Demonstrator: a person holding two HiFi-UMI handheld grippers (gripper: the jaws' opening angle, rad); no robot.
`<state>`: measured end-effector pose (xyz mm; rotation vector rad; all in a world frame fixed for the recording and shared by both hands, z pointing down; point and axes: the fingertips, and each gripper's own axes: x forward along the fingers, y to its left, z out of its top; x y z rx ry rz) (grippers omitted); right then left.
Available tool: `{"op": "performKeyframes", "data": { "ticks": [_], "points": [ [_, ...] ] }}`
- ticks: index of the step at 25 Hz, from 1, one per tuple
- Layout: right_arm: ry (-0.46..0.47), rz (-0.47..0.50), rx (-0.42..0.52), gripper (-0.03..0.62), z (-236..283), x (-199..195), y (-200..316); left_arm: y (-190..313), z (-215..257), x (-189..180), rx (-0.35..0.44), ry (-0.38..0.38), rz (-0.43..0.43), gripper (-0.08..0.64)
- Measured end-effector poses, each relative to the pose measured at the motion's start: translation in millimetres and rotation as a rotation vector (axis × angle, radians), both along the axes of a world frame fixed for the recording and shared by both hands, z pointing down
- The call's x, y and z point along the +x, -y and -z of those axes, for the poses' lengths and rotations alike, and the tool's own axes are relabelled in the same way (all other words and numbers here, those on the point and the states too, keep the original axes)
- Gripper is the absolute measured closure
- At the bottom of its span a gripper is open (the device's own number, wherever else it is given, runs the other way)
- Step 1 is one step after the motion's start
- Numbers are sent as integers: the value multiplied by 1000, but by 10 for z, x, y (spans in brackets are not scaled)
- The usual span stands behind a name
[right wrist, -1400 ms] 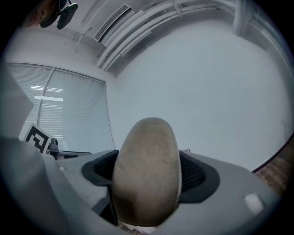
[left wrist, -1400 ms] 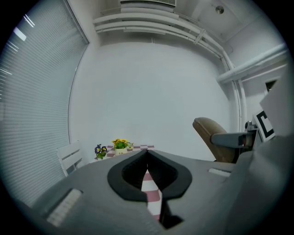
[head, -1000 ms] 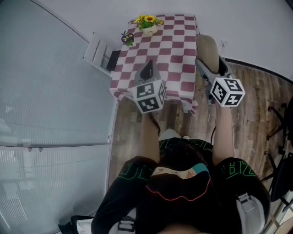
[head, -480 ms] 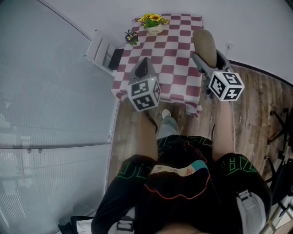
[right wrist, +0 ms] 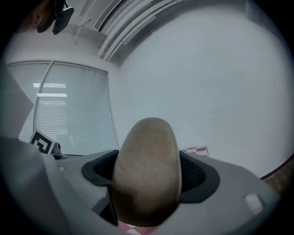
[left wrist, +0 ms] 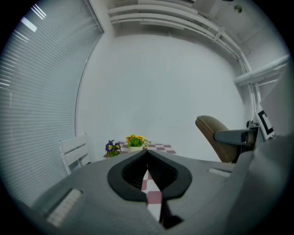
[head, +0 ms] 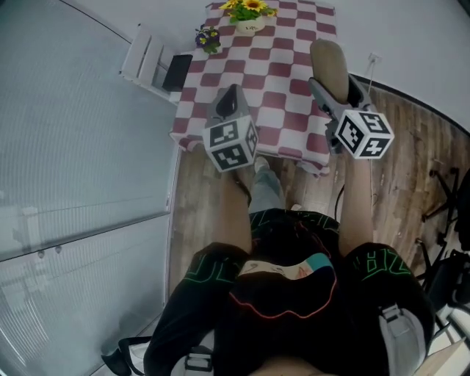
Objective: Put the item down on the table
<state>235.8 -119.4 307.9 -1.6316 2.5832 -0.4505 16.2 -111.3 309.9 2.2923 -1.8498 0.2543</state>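
Observation:
A brown, smooth oval item [head: 329, 64] is held in my right gripper [head: 334, 79], which is shut on it above the right side of the red-and-white checked table [head: 279, 73]. In the right gripper view the item [right wrist: 147, 170] fills the space between the black pads [right wrist: 198, 176]. My left gripper [head: 229, 95] hangs over the table's near left part, shut with nothing in it. In the left gripper view its tips meet [left wrist: 147, 154], and the item [left wrist: 215, 137] shows to the right.
A pot of yellow flowers [head: 251, 13] and a small purple plant [head: 208, 38] stand at the table's far end. A white chair [head: 143, 62] with a dark flat object [head: 178, 71] stands left of the table. Window blinds run along the left; wooden floor [head: 411, 169] lies to the right.
The person has stepped closer to the table, and both grippers now reach further over its near part. The right gripper still holds the brown item; the left stays shut.

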Motion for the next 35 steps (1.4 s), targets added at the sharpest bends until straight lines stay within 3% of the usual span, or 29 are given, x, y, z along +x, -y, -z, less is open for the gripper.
{"op": "performKeyframes", "data": {
  "ticks": [11,21,27,35],
  "points": [
    [25,42,-114,190,-510,-541,629,429,-650,-609,-132,-27,62,551],
    [-73,54,-203,190,-832,-1099,1446,1142,-1138,-1068,-213,-120,57,551],
    [-108,58,-220,190,-880,-1509,1821,1622,-1288,-1433,-230,-124,67,551],
    [-180,79,-228,190,-833,-1750,2137,1993,-1310,-1336,-236,-188,16,551]
  ]
}}
